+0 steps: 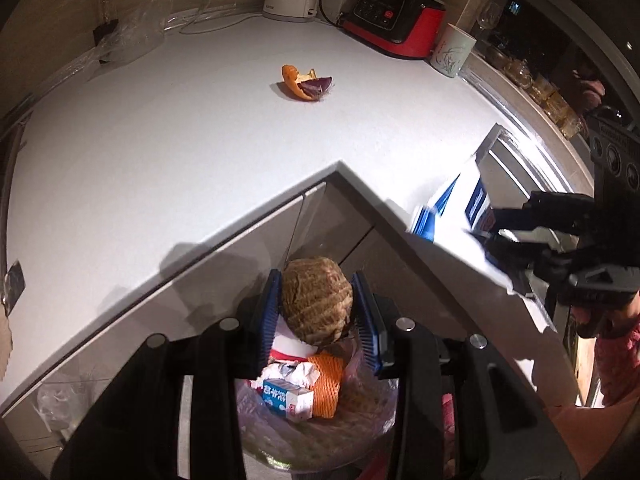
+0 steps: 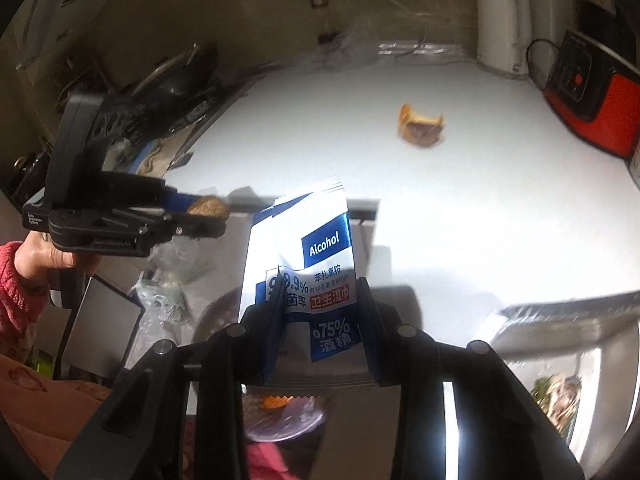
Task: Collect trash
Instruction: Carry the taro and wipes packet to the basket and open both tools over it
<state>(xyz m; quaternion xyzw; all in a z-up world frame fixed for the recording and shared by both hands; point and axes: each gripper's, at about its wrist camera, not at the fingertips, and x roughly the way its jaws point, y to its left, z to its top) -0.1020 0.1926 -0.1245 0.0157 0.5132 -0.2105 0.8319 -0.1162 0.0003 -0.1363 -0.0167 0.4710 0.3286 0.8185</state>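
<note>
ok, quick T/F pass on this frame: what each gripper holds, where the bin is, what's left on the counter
1. The left gripper is shut on the brown netted ball. True.
2. The right gripper is empty. False: its jaws pinch the alcohol wipe packets.
3. The trash bin sits on the countertop. False: it is below the counter edge, under the left gripper, already holding a small carton and orange netting.
4. An orange peel with a purple onion scrap lies on the white countertop. True.
5. The red-and-black appliance stands at the back of the counter. True.
</note>
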